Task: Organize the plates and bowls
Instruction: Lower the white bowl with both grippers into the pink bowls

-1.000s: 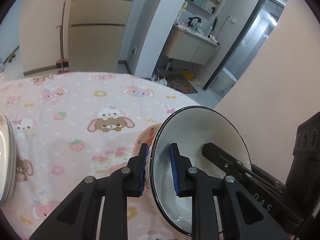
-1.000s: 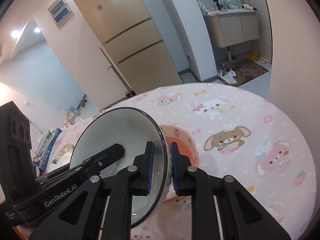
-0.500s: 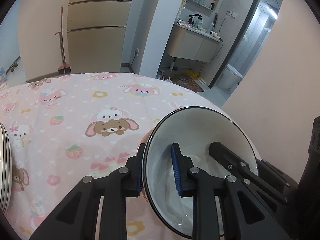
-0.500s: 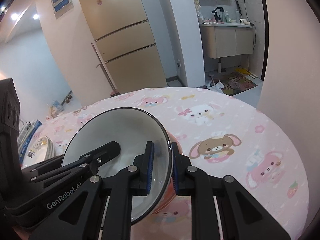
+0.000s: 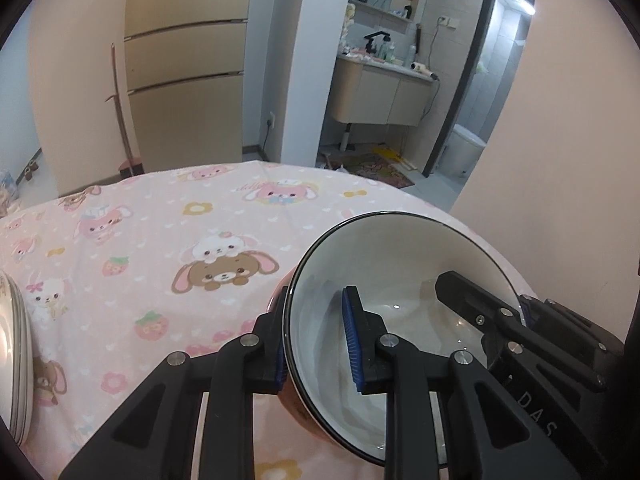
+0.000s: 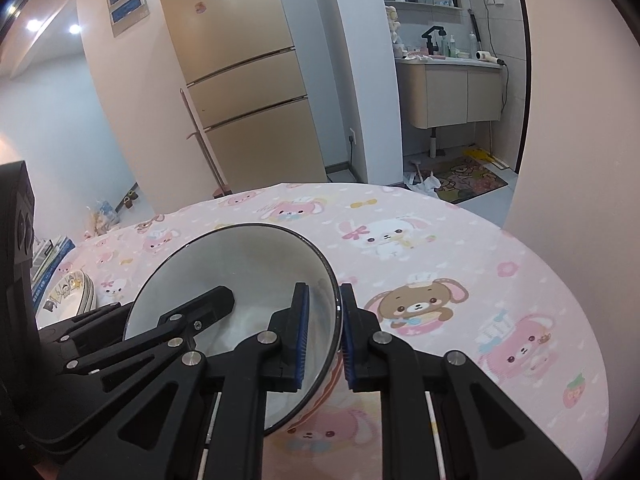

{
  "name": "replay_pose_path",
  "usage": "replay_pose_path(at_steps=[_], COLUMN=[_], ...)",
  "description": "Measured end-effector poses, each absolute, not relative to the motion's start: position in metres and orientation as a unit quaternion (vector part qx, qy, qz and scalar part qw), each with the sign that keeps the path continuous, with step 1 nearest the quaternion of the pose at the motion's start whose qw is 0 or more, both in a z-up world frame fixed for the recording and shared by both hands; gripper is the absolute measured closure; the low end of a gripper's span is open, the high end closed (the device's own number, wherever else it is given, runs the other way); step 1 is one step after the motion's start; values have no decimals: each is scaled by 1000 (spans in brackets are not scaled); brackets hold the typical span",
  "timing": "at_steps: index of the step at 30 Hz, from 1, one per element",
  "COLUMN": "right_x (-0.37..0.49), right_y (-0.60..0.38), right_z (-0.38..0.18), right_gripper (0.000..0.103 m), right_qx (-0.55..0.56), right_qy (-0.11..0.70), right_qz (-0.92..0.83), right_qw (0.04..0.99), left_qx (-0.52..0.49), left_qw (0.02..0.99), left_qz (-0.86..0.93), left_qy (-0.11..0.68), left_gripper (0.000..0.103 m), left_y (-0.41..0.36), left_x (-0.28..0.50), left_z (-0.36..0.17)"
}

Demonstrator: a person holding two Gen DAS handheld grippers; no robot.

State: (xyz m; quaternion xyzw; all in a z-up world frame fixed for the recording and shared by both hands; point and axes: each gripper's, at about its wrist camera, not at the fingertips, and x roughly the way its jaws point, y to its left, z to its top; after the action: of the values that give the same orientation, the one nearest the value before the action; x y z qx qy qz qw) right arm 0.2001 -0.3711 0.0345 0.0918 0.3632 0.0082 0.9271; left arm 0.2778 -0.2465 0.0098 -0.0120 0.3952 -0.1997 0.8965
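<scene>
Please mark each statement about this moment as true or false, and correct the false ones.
1. Both grippers hold the same bowl. True: the left gripper clamps one side of the rim, the right gripper the opposite side.
2. The bowl holds soup. False: its white inside is empty.
3. The bowl has a dark rim. True.
4. The tablecloth is plain blue. False: it is pink with cartoon rabbits and bears.
5. A stack of plates sits on the table. True: it lies toward the left edge of both views.
6. The right gripper is wide open. False: it is shut on the rim.
</scene>
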Motion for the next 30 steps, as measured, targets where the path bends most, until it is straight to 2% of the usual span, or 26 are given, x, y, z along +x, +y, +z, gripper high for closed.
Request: replay_pose_path(at_steps=[6,20,30], right_x=[200,201,200], right_y=[-374,-377,-380], right_z=[32,29,29], right_gripper=[89,92,93], right_qx=[99,98,103], right_qy=[363,371,379], right_qz=[11,7,11], right_qw=[927,923,920], left_qx=[-31,24,3], left_qw=[892,884,869], left_qz=[-216,-191,-198], left_qy=[395,426,454], left_gripper=[78,78,78], left_y=[-240,-249,-239], left_x=[282,279,283], left_z=[10,14,16])
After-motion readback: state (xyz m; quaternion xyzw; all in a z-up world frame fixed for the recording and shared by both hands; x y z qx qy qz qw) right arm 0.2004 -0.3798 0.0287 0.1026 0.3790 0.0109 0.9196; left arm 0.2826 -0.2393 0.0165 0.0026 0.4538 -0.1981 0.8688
